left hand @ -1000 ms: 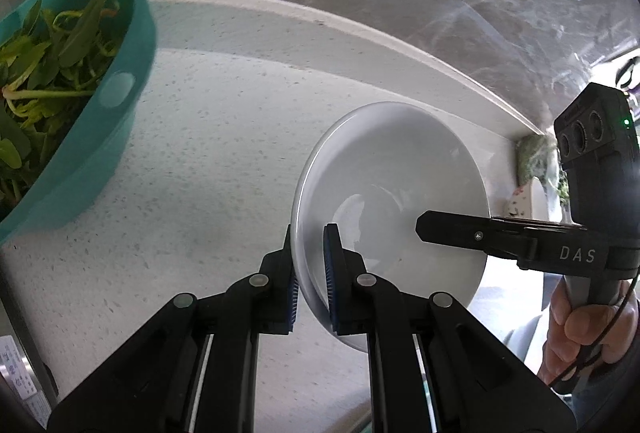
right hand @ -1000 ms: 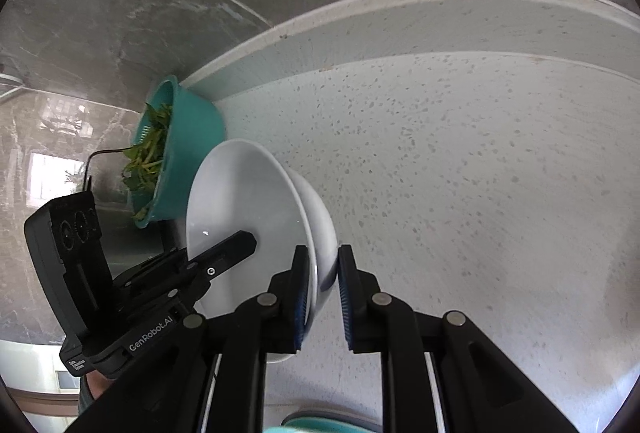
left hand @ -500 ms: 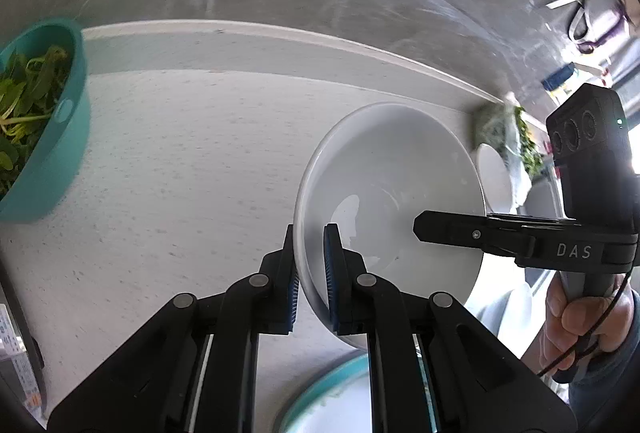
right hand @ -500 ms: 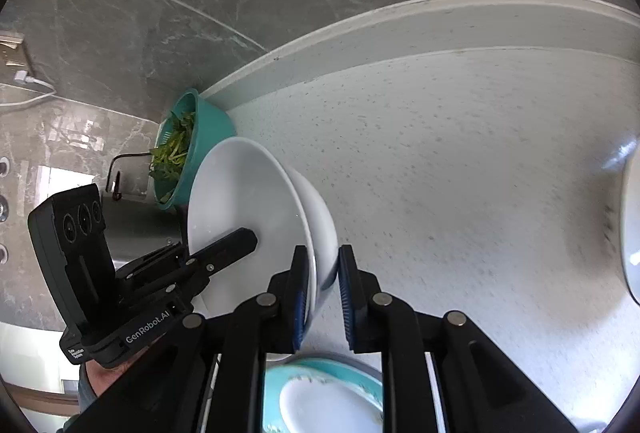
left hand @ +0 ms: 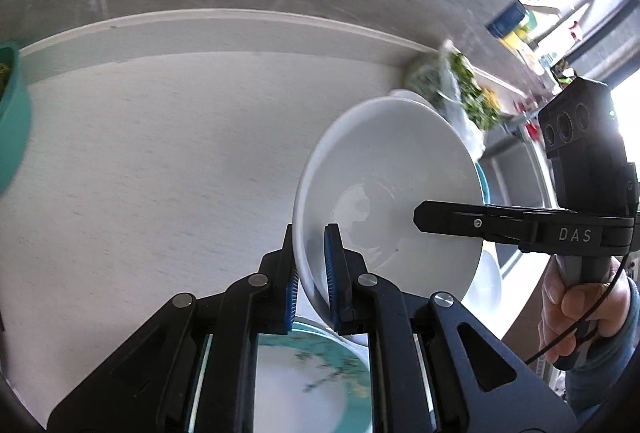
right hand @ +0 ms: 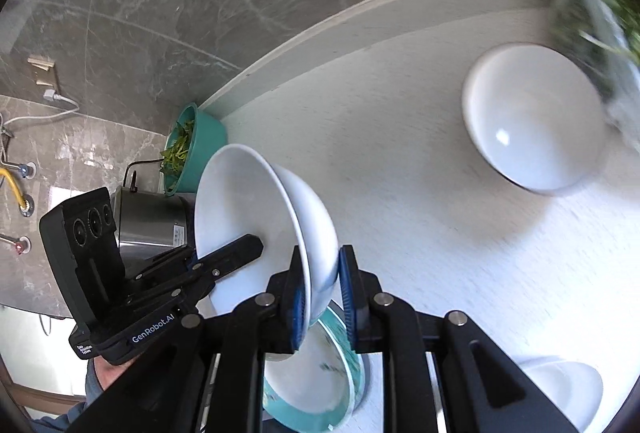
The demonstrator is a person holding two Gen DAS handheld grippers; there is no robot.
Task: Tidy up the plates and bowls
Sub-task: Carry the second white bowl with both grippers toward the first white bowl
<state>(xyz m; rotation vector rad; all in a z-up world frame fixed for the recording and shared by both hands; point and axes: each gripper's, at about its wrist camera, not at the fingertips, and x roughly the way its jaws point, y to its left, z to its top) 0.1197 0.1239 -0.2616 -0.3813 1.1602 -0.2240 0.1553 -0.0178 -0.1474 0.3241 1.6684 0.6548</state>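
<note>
Tools [left hand: 310, 273] hide bowl [left hand: 384, 169] rim.

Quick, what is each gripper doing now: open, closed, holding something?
Left gripper: closed on the rim of the white bowl.
Right gripper: closed on the opposite rim of the same bowl.

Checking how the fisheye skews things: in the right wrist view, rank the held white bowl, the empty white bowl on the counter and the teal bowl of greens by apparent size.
1. Held white bowl, nearest the camera, so inflated.
2. Empty white bowl.
3. Teal bowl of greens, farthest and partly hidden, so true size is unsure.
</note>
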